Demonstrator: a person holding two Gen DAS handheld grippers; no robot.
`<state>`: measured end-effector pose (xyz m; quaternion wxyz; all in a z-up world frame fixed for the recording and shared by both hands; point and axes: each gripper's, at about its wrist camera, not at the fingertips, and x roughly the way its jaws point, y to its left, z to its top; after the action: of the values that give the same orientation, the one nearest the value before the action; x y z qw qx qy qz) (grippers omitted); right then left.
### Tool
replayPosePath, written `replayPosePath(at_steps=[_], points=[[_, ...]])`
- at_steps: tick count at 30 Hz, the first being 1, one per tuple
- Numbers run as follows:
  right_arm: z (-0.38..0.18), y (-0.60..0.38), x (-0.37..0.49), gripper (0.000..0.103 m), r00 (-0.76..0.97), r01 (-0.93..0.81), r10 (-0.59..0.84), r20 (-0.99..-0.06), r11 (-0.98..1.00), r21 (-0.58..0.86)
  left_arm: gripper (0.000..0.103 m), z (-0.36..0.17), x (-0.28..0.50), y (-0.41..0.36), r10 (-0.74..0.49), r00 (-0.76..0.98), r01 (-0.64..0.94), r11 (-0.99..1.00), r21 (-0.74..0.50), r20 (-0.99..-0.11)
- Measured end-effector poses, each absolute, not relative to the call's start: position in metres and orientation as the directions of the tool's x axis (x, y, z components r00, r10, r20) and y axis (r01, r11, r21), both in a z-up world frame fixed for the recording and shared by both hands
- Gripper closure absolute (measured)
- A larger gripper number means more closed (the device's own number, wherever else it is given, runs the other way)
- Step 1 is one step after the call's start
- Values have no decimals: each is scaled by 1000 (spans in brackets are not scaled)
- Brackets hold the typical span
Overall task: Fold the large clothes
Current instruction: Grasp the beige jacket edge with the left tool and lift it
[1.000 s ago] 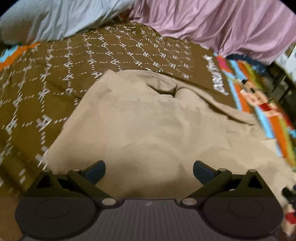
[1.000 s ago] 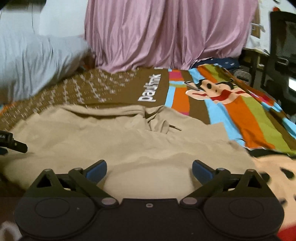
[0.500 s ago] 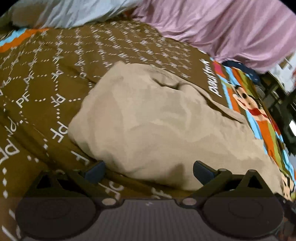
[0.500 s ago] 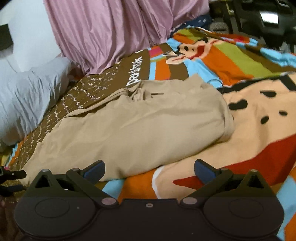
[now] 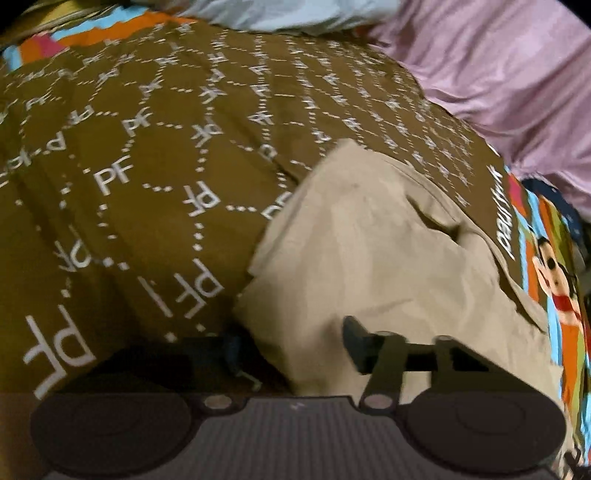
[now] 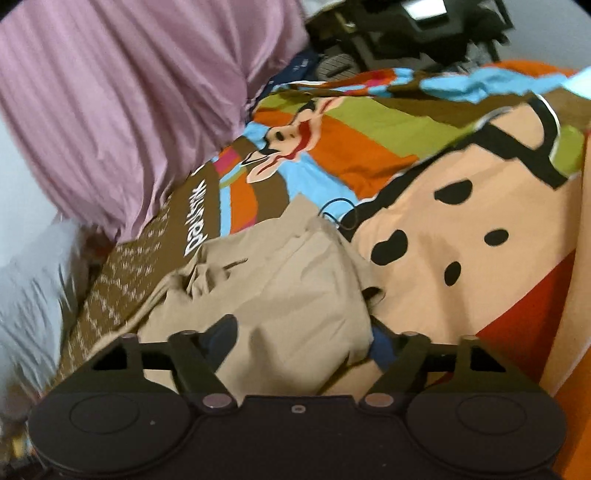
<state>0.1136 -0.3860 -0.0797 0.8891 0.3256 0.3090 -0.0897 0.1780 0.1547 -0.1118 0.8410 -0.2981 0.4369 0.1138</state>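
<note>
A beige garment [image 5: 388,258] lies crumpled on a bed. In the left wrist view its near left corner sits between the fingers of my left gripper [image 5: 293,347]. The jaws are closing around that corner, one fingertip [image 5: 356,343] on top of the cloth and the other [image 5: 232,350] at its edge in shadow. In the right wrist view the garment [image 6: 295,277] has its near right edge bunched between the fingers of my right gripper [image 6: 301,343]. These jaws are closing too, and a gap still shows beside the right fingertip [image 6: 380,347].
The bedspread is brown with white letters [image 5: 129,184] on the left and bright cartoon colours [image 6: 461,240] on the right. A pink curtain [image 6: 110,92] hangs behind the bed. A grey pillow [image 6: 29,288] lies at the far left, and dark furniture [image 6: 406,29] stands beyond the bed.
Both grippers have slid out to the garment's left and right edges and rolled. Their jaws, wide apart before, have narrowed around the cloth.
</note>
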Motion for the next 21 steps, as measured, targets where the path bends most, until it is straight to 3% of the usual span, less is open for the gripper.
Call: replayPosePath(at_steps=[1, 3, 6, 8, 15, 21], points=[[-82, -387, 114, 39, 788, 380, 32, -615, 760, 527, 61, -112, 178, 157, -68, 591, -460, 791, -404, -804], [-86, -389, 115, 49, 777, 409, 14, -630, 749, 521, 81, -111, 176, 161, -75, 603, -463, 777, -425, -794], [-90, -391, 113, 77, 775, 436, -9, -632, 731, 525, 97, -103, 176, 162, -81, 630, -448, 774, -447, -772], [-85, -393, 112, 90, 787, 425, -16, -617, 739, 522, 100, -89, 174, 157, -69, 665, -419, 790, -448, -744], [-34, -383, 110, 94, 843, 305, 9, -537, 816, 492, 103, -29, 155, 146, -43, 751, -336, 834, -437, -659], [15, -385, 70, 94, 861, 246, 24, -508, 854, 458, 103, -17, 114, 154, -93, 729, -306, 842, -445, -678]])
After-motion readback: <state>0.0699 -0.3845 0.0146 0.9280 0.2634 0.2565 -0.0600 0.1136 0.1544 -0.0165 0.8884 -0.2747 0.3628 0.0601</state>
